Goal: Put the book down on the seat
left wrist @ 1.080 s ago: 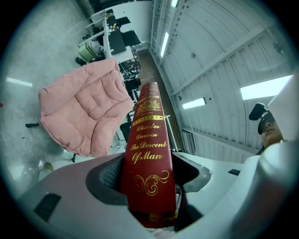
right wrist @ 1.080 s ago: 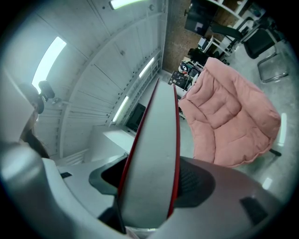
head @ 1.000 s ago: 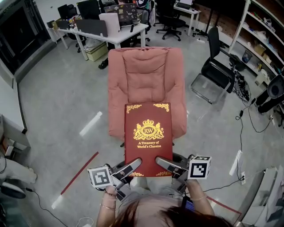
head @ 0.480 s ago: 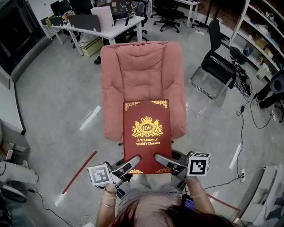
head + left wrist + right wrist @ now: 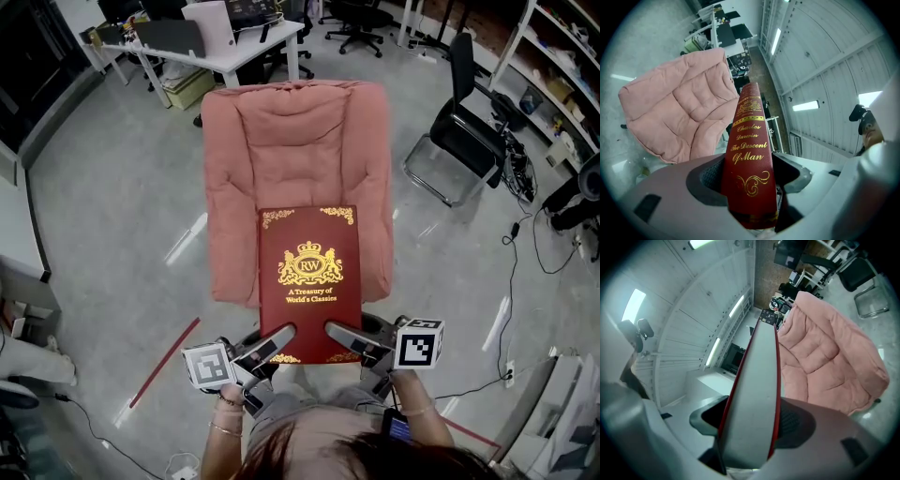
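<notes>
A thick red book [image 5: 308, 279] with gold print lies flat, held over the front of a pink padded armchair [image 5: 295, 155]. My left gripper [image 5: 274, 342] is shut on the book's near left corner. On the near right corner my right gripper [image 5: 347, 339] is shut as well. In the left gripper view the gold-lettered spine [image 5: 749, 154] stands between the jaws. The right gripper view shows the white page edge [image 5: 755, 399] clamped between the jaws, with the pink armchair [image 5: 825, 362] beyond it.
A white desk [image 5: 202, 42] with monitors stands behind the chair. A black office chair [image 5: 464, 122] is at the right, with shelves [image 5: 553, 84] beyond it. Red tape [image 5: 164, 361] marks the grey floor at the left, and cables [image 5: 511, 272] run along the right.
Both grippers have carried the book forward toward the armchair, so the book now overlaps more of the seat. The grips have not changed.
</notes>
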A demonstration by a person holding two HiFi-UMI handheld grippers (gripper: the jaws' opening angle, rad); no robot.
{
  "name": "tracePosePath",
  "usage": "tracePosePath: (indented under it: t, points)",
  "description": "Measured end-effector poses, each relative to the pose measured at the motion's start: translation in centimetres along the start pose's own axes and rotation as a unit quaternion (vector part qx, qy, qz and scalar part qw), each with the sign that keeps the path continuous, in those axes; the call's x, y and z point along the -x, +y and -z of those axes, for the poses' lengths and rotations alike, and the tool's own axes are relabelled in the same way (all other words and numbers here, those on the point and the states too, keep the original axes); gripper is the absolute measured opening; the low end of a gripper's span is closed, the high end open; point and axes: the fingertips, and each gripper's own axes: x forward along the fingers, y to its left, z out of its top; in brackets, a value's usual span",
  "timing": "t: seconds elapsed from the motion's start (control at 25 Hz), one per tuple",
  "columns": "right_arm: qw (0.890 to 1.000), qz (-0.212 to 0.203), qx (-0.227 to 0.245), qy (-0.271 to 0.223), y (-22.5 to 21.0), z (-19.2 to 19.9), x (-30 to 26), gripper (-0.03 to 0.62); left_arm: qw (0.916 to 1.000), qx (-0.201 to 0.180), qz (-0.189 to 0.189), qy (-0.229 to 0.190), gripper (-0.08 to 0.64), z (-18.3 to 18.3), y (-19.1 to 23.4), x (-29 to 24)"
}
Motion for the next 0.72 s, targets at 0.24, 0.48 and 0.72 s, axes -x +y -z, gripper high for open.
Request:
tracePosePath:
  t: [0.24,0.48,0.72]
  points:
    - [1.0,0.004,-0.005,0.01,-2.3,-1.9,-0.8,0.293,1.0,0.001,-0.006,-0.004,0.272,-1.4,1.0,-1.6]
    - [1.0,0.003,-0.005,0.018,-3.7,-3.6,-0.7,0.293,0.9998,0.005,-0.011,-0.012,0.272,-1.7,1.5,-2.1]
    - [1.0,-0.001,-0.004,0.024,-4.6,-4.7,-0.9,0.293,0.9996,0.009,-0.016,-0.021,0.272,-2.0,1.9,-2.7]
